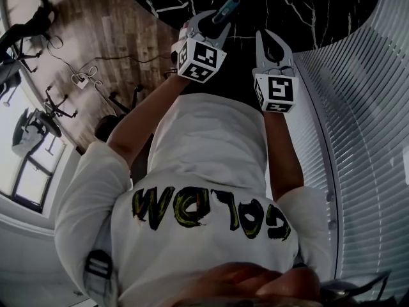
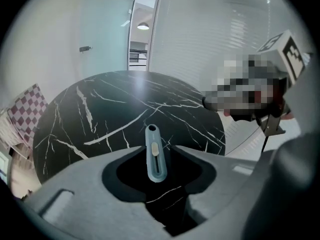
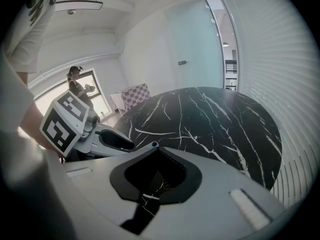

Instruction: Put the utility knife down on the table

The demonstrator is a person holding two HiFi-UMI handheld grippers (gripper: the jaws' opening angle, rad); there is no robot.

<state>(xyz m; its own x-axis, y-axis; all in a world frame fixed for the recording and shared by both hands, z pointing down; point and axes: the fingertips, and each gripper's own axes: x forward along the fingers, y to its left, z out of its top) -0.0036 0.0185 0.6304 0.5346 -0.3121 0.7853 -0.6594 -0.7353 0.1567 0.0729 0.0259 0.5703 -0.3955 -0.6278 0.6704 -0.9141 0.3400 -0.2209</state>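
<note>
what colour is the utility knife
Muted blue-grey; the utility knife shows best in the left gripper view.

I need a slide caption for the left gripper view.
Open left hand-held gripper around a blue utility knife on the black table.

One knife [image 2: 154, 154], two tongs [image 1: 211, 21] [image 1: 271, 40], one table [image 1: 307, 5]

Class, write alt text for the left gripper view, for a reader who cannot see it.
A blue-grey utility knife rests on a round black marble table, between the open jaws of the left gripper. Behind the table are a doorway and white blinds.
</note>
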